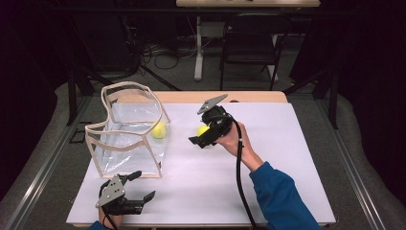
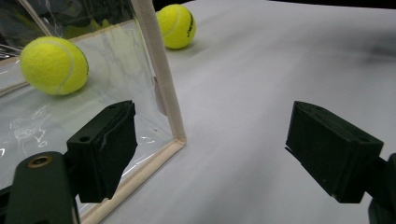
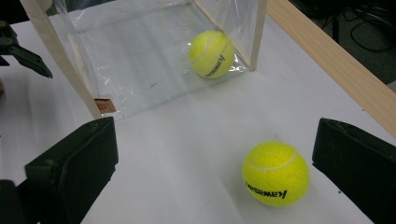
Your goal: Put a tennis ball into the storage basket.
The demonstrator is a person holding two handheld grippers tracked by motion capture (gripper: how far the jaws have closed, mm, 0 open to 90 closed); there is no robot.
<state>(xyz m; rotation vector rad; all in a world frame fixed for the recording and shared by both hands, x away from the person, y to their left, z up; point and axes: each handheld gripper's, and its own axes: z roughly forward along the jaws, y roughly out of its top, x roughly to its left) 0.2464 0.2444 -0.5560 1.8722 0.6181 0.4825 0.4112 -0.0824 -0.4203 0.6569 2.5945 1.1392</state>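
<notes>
Right gripper (image 1: 203,136): jaws standing wide apart, grasping nothing, hovering over the white table (image 1: 268,172). A yellow tennis ball (image 3: 275,173) is lying between the jaws, nearer the right one, touching neither. Ahead of it a clear bag (image 1: 127,132) with beige trim is holding a second tennis ball (image 3: 211,54).

Left gripper (image 1: 136,187): jaws released and empty, sitting just beside the bag's near corner.

My high view looks forward and down on the desk (image 1: 268,191), my two claw views sit low and close, both facing the clear bag (image 2: 159,70).
</notes>
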